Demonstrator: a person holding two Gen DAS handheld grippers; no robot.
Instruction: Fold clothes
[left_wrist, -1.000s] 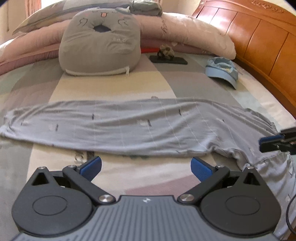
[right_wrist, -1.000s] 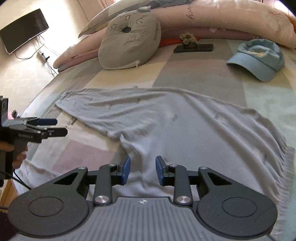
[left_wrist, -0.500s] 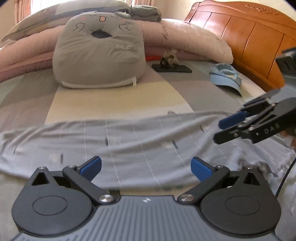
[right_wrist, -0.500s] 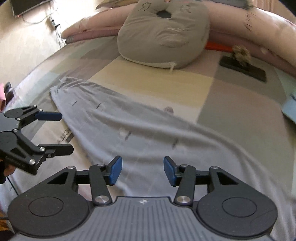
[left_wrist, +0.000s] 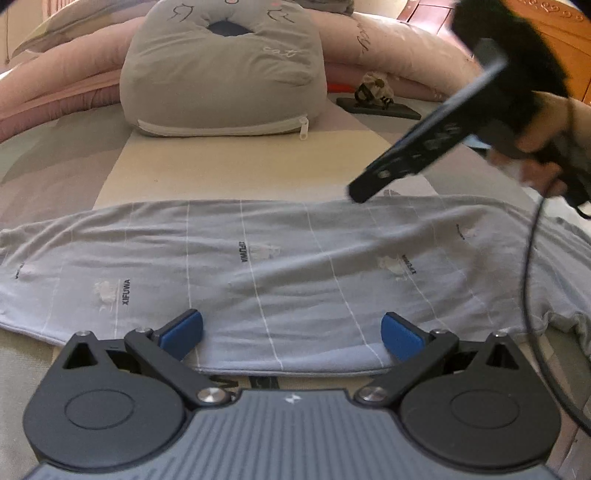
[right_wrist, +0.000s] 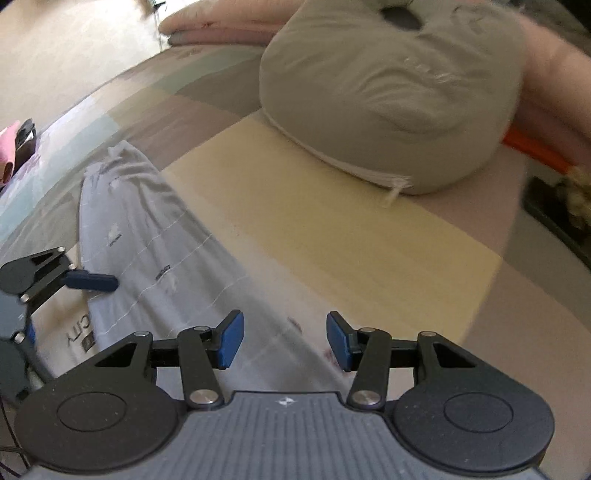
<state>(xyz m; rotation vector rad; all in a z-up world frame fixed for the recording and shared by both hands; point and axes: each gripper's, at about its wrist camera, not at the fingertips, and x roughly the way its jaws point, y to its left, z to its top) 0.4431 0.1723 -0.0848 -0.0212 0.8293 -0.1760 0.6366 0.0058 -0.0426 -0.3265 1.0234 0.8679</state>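
Note:
A light grey garment (left_wrist: 288, 273) with thin white lines lies as a long flat band across the bed. My left gripper (left_wrist: 291, 334) is open, low over the garment's near edge, nothing between its blue pads. My right gripper (right_wrist: 284, 341) is open too, hovering over the garment's far edge (right_wrist: 155, 243). In the left wrist view the right gripper (left_wrist: 373, 188) shows as a dark blurred shape above the garment's far edge, held by a person's hand (left_wrist: 539, 147). The left gripper (right_wrist: 74, 280) appears at the left of the right wrist view.
A grey cat-face cushion (left_wrist: 221, 70) sits behind the garment, with pink pillows (left_wrist: 388, 48) behind it. A dark flat object with a small ornament (left_wrist: 376, 99) lies to the right. A wooden headboard (left_wrist: 554, 33) is at far right. The striped bedspread (left_wrist: 229, 170) lies between cushion and garment.
Both grippers moved forward and closer to the garment. The right gripper swung left across the garment toward its far edge and opened wider. The garment lies as before.

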